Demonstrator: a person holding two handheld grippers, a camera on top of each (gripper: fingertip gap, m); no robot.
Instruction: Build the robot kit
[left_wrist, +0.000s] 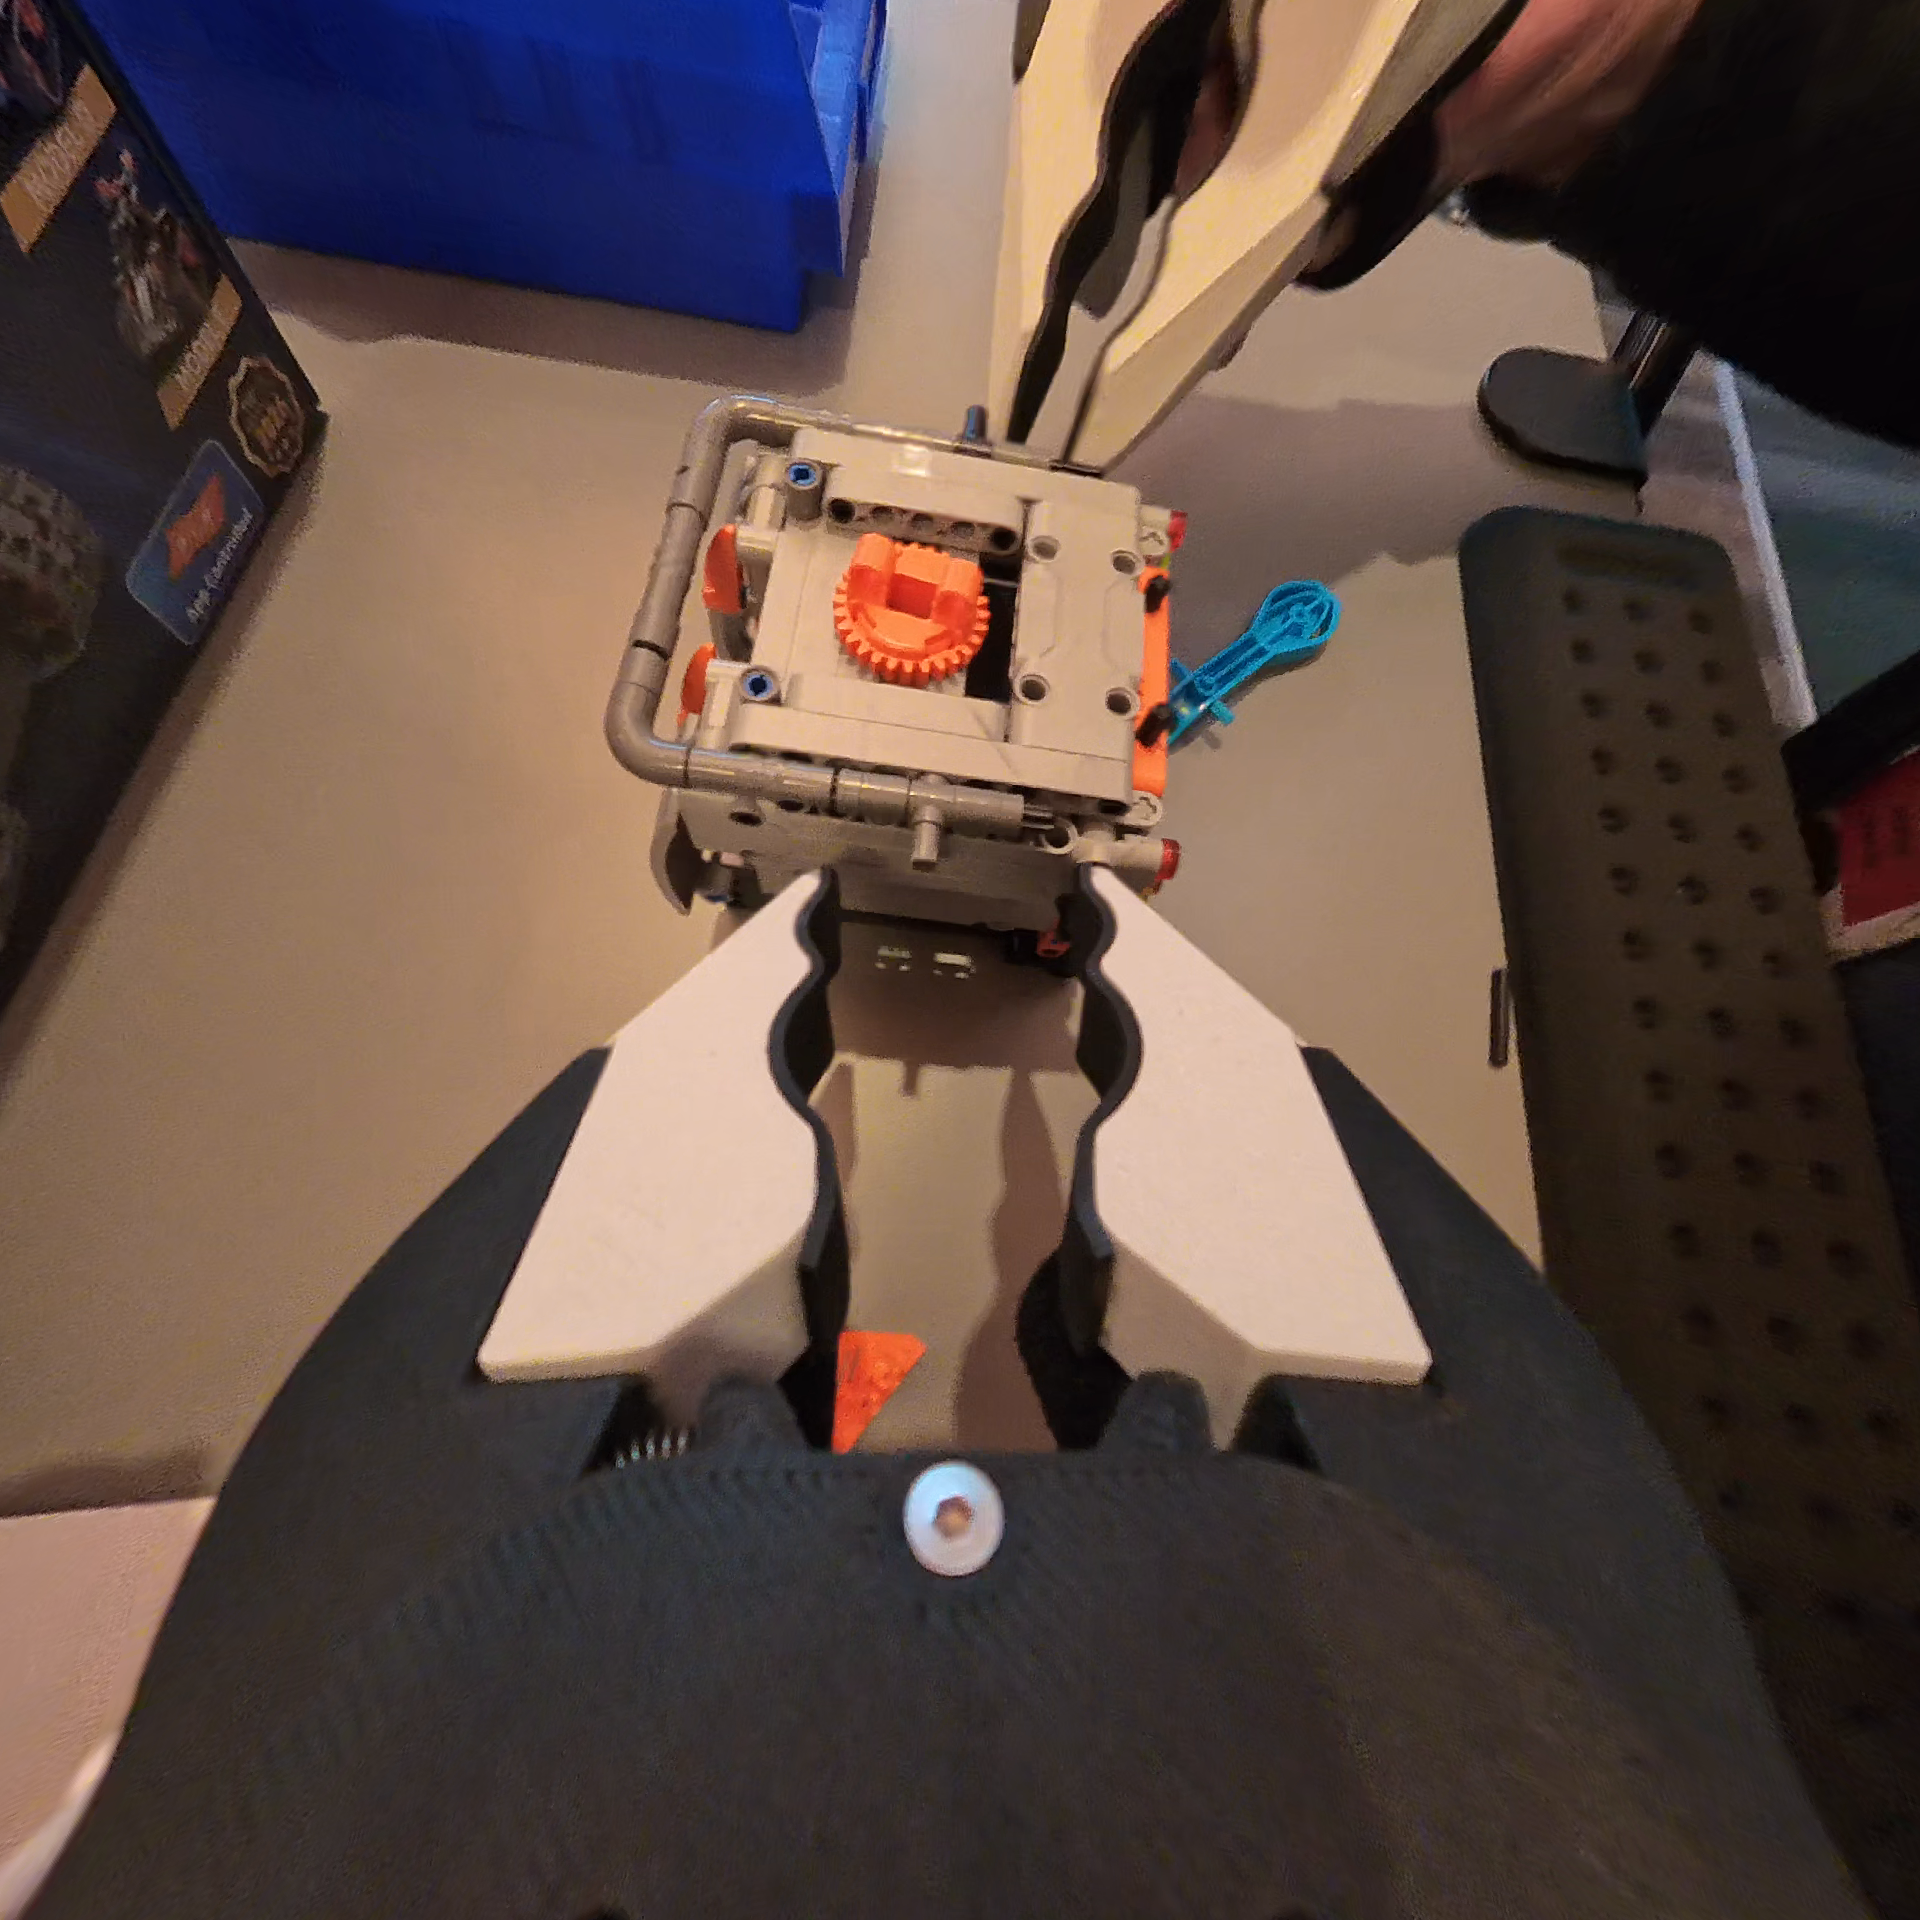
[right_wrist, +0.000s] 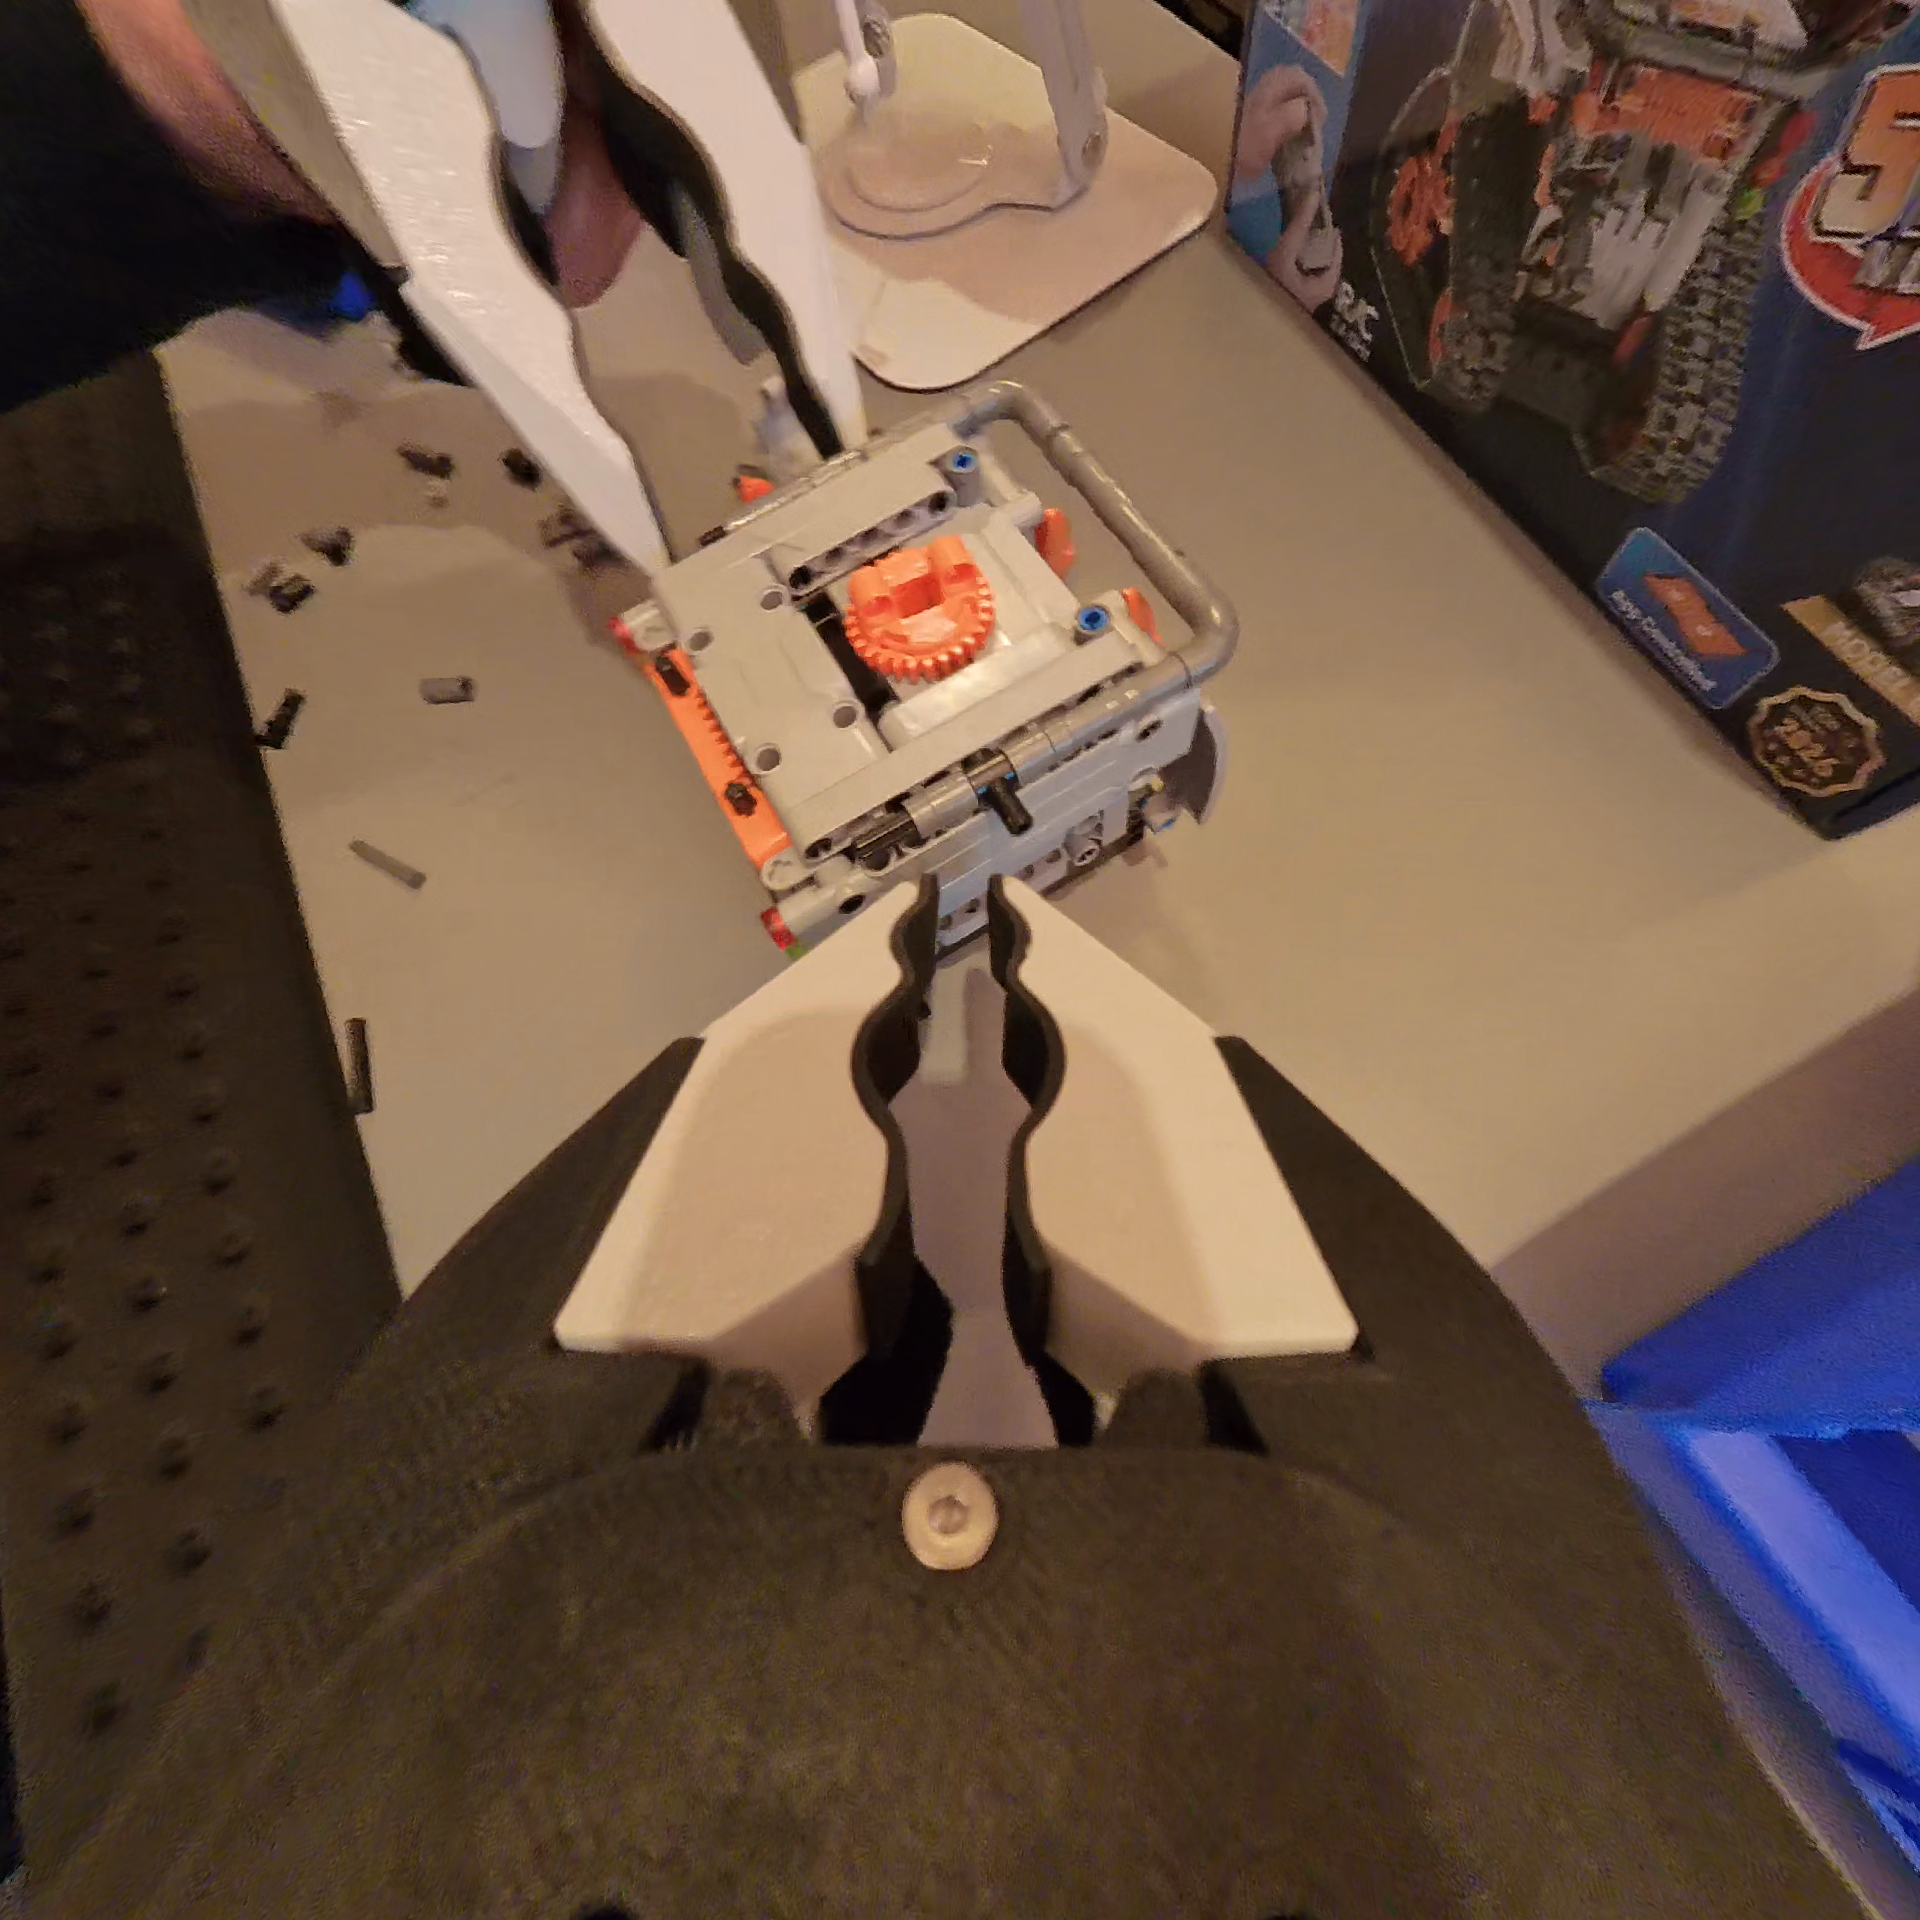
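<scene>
1. Your left gripper (left_wrist: 956, 894) sits with its white, wavy-edged fingers spread around the near lower edge of the boxy grey brick assembly (left_wrist: 914, 644); whether the black pads actually clamp it, I cannot tell.
2. Your right gripper (right_wrist: 958, 896) is nearly closed, its tips at the assembly's opposite side, seemingly pinching a small grey piece there.
3. The assembly stands mid-counter (left_wrist: 364, 831), a toothed orange gear (left_wrist: 910, 615) set in its studless top, a rounded dark-grey tube (left_wrist: 665, 582) framing one corner.
4. A teal plastic tool (left_wrist: 1262, 649) lies just right of it.
5. Small dark pins (right_wrist: 312, 582) lie scattered beside a perforated black mat (right_wrist: 135, 987).
6. A printed dark box (right_wrist: 1621, 343) and a blue bin (left_wrist: 499, 135) stand farther off.
</scene>
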